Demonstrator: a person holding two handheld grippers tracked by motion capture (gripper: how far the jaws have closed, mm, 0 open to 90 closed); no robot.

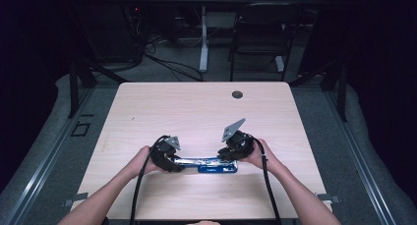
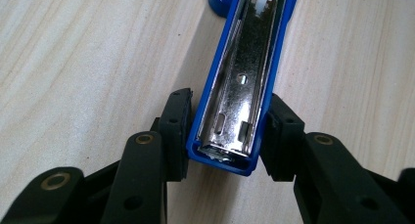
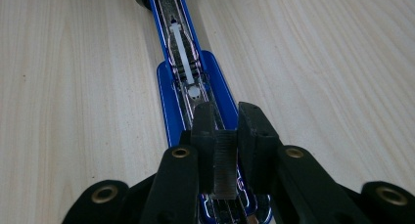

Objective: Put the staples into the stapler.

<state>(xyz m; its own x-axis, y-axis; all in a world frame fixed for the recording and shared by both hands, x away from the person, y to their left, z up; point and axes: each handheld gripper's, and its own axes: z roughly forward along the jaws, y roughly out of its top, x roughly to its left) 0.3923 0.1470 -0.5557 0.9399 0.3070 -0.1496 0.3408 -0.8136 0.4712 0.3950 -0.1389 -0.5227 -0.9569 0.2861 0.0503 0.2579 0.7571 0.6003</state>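
A blue stapler [image 1: 209, 164] lies swung open flat near the table's front edge, its metal channels facing up. My left gripper [image 1: 168, 157] holds the end of one arm; in the left gripper view its pads [image 2: 176, 131] press both blue sides of the stapler [image 2: 240, 77]. My right gripper [image 1: 232, 152] hovers over the other half. In the right gripper view, the right gripper [image 3: 225, 109] is shut on a grey strip of staples [image 3: 225, 168] held above the stapler's magazine [image 3: 182, 57].
The light wooden table [image 1: 196, 112] has a round cable hole [image 1: 237, 94] at its far side. Beyond it stand a black folding chair [image 1: 260, 33] and a white desk leg [image 1: 203, 38], with cables on the floor.
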